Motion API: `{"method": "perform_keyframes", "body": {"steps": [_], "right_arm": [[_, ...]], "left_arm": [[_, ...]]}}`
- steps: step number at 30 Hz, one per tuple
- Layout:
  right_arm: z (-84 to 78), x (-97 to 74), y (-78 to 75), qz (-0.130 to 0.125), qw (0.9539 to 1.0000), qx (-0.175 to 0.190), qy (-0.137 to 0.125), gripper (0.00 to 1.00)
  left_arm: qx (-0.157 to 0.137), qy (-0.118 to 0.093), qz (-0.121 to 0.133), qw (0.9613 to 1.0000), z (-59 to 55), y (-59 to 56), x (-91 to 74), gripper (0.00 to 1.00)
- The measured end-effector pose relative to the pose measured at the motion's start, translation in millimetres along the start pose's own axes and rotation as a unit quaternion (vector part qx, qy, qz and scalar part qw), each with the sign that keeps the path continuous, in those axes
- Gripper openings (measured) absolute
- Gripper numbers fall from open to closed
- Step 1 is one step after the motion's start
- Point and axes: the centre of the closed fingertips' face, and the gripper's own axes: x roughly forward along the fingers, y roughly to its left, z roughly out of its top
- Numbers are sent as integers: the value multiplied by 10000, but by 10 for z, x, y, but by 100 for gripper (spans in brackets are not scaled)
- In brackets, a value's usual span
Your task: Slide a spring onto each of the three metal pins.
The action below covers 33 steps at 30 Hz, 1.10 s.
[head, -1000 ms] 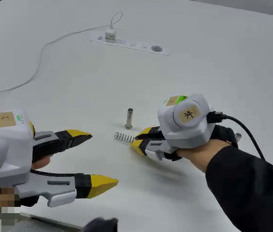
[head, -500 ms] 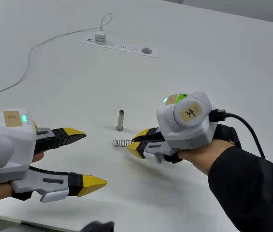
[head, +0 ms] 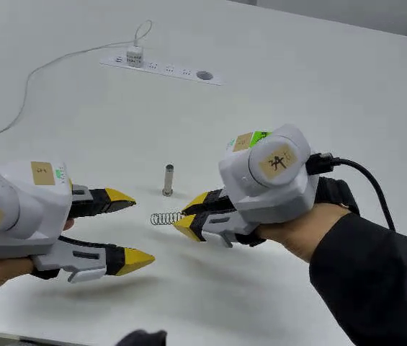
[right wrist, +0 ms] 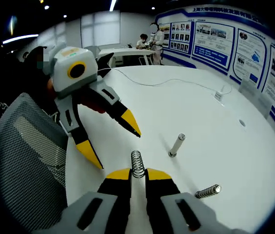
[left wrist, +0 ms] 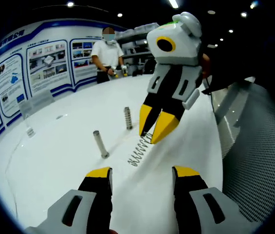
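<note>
A short bare metal pin (head: 168, 180) stands upright on the white table (head: 318, 101). Just in front of it, my right gripper (head: 185, 216) is shut on one end of a coil spring (head: 163, 217), which sticks out leftward past its yellow tips. The right gripper view has the spring (right wrist: 137, 163) rising from between the jaws, the bare pin (right wrist: 176, 145) beyond, and a second pin wearing a spring (right wrist: 208, 191) at lower right. My left gripper (head: 130, 227) hangs open and holds nothing, left of the spring. In the left gripper view the spring (left wrist: 139, 151) lies ahead, near the bare pin (left wrist: 99, 144) and the sprung pin (left wrist: 128, 118).
A white power strip (head: 163, 68) with a plug (head: 134, 56) and a trailing cable (head: 45, 68) lies at the table's far side. A grey mesh chair back (left wrist: 254, 146) stands close by the table's near edge. A person (left wrist: 108, 53) stands far off.
The head camera has shifted. My left gripper has come a little nearer the spring's free end. The right gripper keeps its hold on the spring beside the bare pin.
</note>
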Motion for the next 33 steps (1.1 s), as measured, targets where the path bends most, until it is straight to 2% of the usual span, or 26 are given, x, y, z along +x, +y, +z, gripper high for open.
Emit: {"method": "perform_keyframes", "body": {"steps": [6, 19, 33], "right_arm": [[59, 2, 82, 68, 9999, -150, 32, 12], [87, -15, 120, 137, 9997, -168, 78, 12], [300, -53, 184, 177, 9993, -296, -151, 12]], "left_arm": [[243, -40, -58, 9997, 27, -15, 75, 42], [551, -90, 87, 9984, 53, 37, 126, 14], [420, -171, 75, 9989, 74, -7, 131, 12]]}}
